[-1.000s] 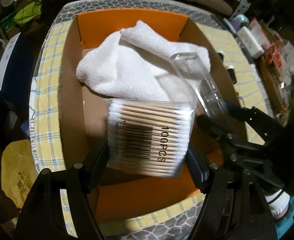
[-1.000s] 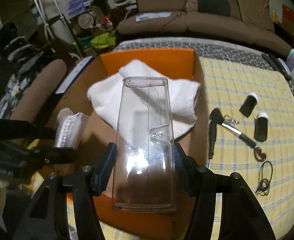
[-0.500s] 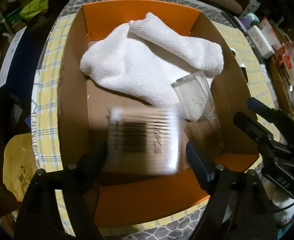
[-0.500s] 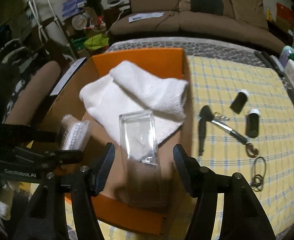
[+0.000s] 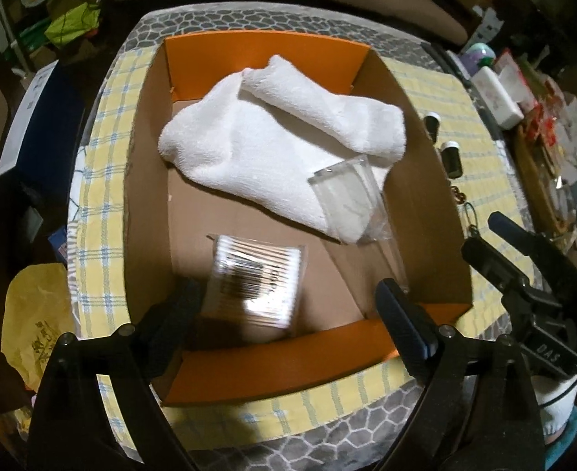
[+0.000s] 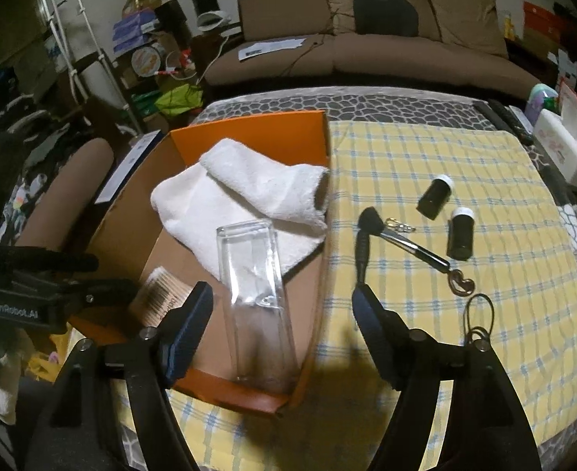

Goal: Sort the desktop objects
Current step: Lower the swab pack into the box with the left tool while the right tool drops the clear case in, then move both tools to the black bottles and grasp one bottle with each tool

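Cluttered living room, brown sofa (image 6: 367,39) at the far side; yellow checked cloth over the table (image 6: 465,204).

Cardboard box (image 5: 147,180), orange-lined, set directly ahead of both tools: judged light and stiff-walled, to be slid rather than lifted.

White towel (image 5: 272,149), folded at the far end of the box, ahead of the left tool: soft, light, compliant; best pinched at the rolled fold.

Clear plastic case (image 6: 255,298), long and rigid, leaned on the towel just ahead of the right tool (image 6: 282,324): judged light, slick and crackable; to be taken across its narrow sides near the middle.

Cotton swab pack (image 5: 257,278), blurred, on the box floor just ahead of the left tool (image 5: 288,306): very light, crinkly film wrap; to be gripped across its flat sides with mild pressure.

Two dark bottles (image 6: 461,233) with white caps, lying ahead and right of the right tool: small, hard, liable to roll.

Makeup brush (image 6: 414,245), thin, ahead and right of the right tool: to be gripped at the handle.

Black cord loop (image 6: 479,318), limp, just right of the right tool.

Left tool: spread wide, nothing held. Right tool: spread wide, nothing held.
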A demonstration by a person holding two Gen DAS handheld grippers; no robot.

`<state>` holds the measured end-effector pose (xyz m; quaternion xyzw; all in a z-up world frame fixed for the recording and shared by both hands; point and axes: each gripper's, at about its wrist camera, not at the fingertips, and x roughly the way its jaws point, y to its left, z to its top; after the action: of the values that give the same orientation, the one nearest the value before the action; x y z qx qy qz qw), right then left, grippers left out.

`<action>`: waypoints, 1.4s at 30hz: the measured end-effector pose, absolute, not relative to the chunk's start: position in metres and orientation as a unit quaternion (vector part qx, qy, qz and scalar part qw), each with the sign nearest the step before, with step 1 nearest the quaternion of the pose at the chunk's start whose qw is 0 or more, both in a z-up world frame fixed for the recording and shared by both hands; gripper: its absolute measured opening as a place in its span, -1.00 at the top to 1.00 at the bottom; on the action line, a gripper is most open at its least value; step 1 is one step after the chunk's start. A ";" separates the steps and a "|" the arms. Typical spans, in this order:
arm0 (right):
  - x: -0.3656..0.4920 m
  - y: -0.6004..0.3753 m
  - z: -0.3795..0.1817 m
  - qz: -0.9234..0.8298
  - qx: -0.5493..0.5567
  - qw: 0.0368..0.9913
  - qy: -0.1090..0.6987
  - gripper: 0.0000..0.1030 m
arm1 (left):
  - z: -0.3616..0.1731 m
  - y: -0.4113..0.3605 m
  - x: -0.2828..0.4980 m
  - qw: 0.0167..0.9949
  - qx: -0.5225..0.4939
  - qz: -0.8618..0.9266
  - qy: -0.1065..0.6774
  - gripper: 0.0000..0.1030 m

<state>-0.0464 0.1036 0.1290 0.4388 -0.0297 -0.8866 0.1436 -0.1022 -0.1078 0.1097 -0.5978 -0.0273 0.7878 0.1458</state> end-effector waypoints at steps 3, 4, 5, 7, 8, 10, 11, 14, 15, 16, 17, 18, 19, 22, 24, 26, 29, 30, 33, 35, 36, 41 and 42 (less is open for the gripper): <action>-0.042 0.116 0.133 -0.890 0.435 0.132 -0.036 -0.51 | 0.114 -0.104 -0.100 0.154 -0.597 0.787 -0.042 -0.83; -0.040 0.123 0.134 -0.891 0.433 0.126 -0.040 -0.51 | 0.116 -0.102 -0.099 0.157 -0.597 0.786 -0.047 -0.86; -0.040 0.127 0.135 -0.892 0.433 0.123 -0.043 -0.51 | 0.118 -0.099 -0.099 0.160 -0.596 0.785 -0.053 -0.93; -0.039 0.143 0.138 -0.892 0.433 0.113 -0.055 -0.51 | 0.123 -0.091 -0.100 0.167 -0.593 0.785 -0.059 -0.95; -0.039 0.151 0.139 -0.893 0.434 0.108 -0.060 -0.51 | 0.126 -0.087 -0.101 0.171 -0.591 0.786 -0.060 -0.96; -0.038 0.165 0.141 -0.894 0.433 0.098 -0.066 -0.51 | 0.129 -0.079 -0.102 0.176 -0.588 0.787 -0.061 -1.00; -0.037 0.173 0.141 -0.895 0.432 0.093 -0.069 -0.51 | 0.131 -0.073 -0.103 0.180 -0.586 0.787 -0.063 -1.00; -0.035 0.194 0.143 -0.899 0.424 0.076 -0.078 -0.55 | 0.133 -0.061 -0.104 0.184 -0.584 0.788 -0.066 -1.00; -0.033 0.200 0.144 -0.902 0.418 0.071 -0.077 -0.60 | 0.134 -0.057 -0.105 0.182 -0.582 0.790 -0.063 -1.00; -0.032 0.204 0.145 -0.904 0.414 0.068 -0.077 -0.67 | 0.135 -0.052 -0.105 0.181 -0.579 0.793 -0.059 -1.00; -0.030 0.210 0.146 -0.907 0.409 0.064 -0.076 -0.72 | 0.137 -0.046 -0.106 0.182 -0.576 0.795 -0.054 -1.00; -0.030 0.213 0.146 -0.908 0.407 0.065 -0.078 -0.84 | 0.137 -0.041 -0.106 0.182 -0.574 0.797 -0.050 -1.00; -0.030 0.217 0.147 -0.908 0.405 0.067 -0.080 -0.98 | 0.138 -0.038 -0.106 0.184 -0.573 0.797 -0.048 -1.00; -0.029 0.223 0.146 -0.910 0.402 0.066 -0.071 -0.99 | 0.137 -0.024 -0.108 0.189 -0.573 0.796 -0.040 -1.00; -0.031 0.226 0.145 -0.912 0.402 0.057 -0.061 -0.99 | 0.137 -0.014 -0.109 0.192 -0.574 0.795 -0.032 -1.00; -0.033 0.230 0.142 -0.911 0.403 0.055 -0.066 -0.99 | 0.136 -0.004 -0.112 0.198 -0.574 0.794 -0.026 -1.00; -0.037 0.237 0.137 -0.910 0.404 0.051 -0.080 -0.99 | 0.136 0.010 -0.116 0.200 -0.572 0.795 -0.013 -1.00; -0.039 0.239 0.135 -0.909 0.405 0.050 -0.083 -0.99 | 0.136 0.013 -0.117 0.200 -0.572 0.796 -0.010 -1.00; -0.044 0.245 0.130 -0.908 0.407 0.049 -0.088 -0.99 | 0.135 0.023 -0.123 0.197 -0.570 0.797 -0.006 -1.00; -0.047 0.248 0.127 -0.907 0.408 0.046 -0.091 -0.99 | 0.136 0.028 -0.129 0.191 -0.566 0.802 0.003 -1.00; -0.049 0.250 0.125 -0.907 0.409 0.044 -0.094 -0.99 | 0.136 0.031 -0.131 0.191 -0.562 0.805 0.006 -1.00; -0.061 0.264 0.114 -0.903 0.415 0.032 -0.106 -0.99 | 0.136 0.054 -0.144 0.186 -0.546 0.815 0.051 -1.00; -0.065 0.269 0.111 -0.902 0.418 0.027 -0.107 -0.99 | 0.136 0.060 -0.147 0.188 -0.543 0.816 0.061 -1.00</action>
<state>-0.0646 0.2688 0.1108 0.4177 -0.1073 -0.9018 0.0266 -0.1472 0.0600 0.1356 -0.5433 0.0606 0.8160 0.1877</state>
